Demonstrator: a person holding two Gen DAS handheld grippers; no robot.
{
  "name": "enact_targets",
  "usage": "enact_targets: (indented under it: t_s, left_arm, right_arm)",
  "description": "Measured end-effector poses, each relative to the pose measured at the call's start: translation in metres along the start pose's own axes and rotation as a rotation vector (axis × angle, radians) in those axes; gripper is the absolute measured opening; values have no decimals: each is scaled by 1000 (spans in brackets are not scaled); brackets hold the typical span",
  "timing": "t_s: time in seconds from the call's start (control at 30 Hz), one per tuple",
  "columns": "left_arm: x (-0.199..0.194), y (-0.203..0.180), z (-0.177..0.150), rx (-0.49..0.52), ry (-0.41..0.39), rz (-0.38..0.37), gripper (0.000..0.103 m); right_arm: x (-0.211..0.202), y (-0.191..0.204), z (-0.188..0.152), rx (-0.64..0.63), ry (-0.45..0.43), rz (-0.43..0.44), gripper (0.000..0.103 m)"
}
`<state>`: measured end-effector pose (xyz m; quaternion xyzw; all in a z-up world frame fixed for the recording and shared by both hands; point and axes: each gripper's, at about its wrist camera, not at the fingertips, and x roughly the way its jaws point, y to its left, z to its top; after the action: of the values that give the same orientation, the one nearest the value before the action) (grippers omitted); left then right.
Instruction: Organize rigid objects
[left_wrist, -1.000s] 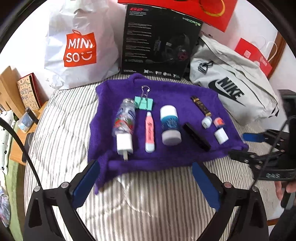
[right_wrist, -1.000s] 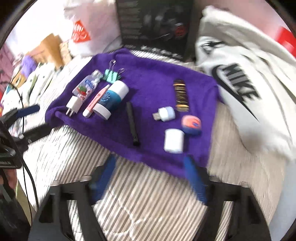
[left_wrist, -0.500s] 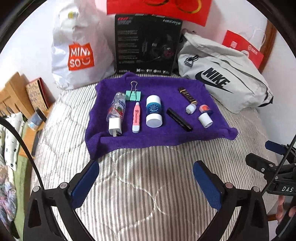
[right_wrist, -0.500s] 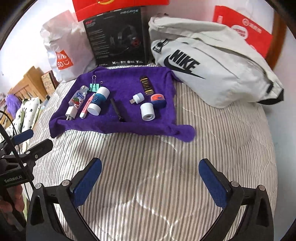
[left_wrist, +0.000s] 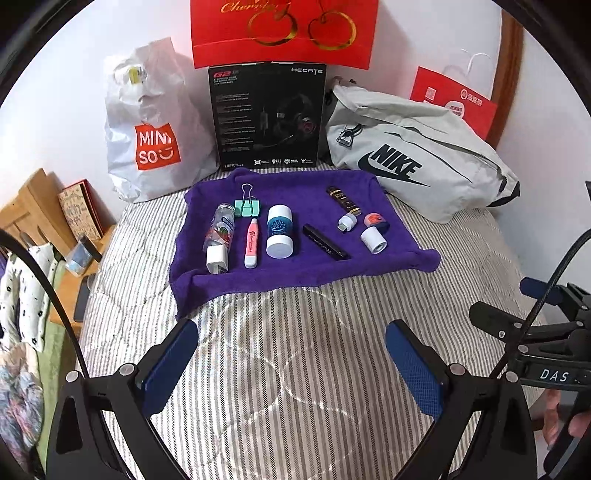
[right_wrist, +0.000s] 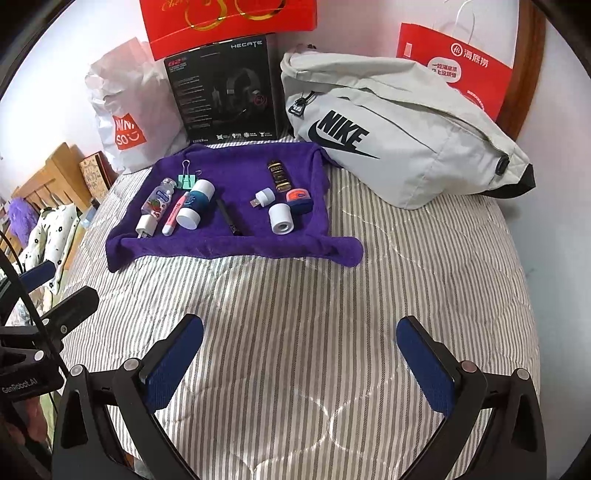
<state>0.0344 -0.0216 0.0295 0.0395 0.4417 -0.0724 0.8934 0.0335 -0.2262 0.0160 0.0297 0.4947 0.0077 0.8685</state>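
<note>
Left wrist view: left gripper is hovering wide open and empty over the striped quilt, items lying sorted on the purple towel ahead. Right wrist view: right gripper is likewise gaping, holding nothing; any approach is best kept low and square to one item, such as the white cap.

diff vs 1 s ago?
Both tongs, left and right, pulled back from the purple towel, open and empty. Nothing was taken or let go. The items on the towel lie as before.
</note>
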Motion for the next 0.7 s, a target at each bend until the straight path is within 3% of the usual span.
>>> enact_targets:
  t_s: [0.7]
  left_arm:
    - [-15, 13, -6, -36, -4, 29, 102]
  right_arm:
    - [-18, 5, -7, -8, -14, -14, 103]
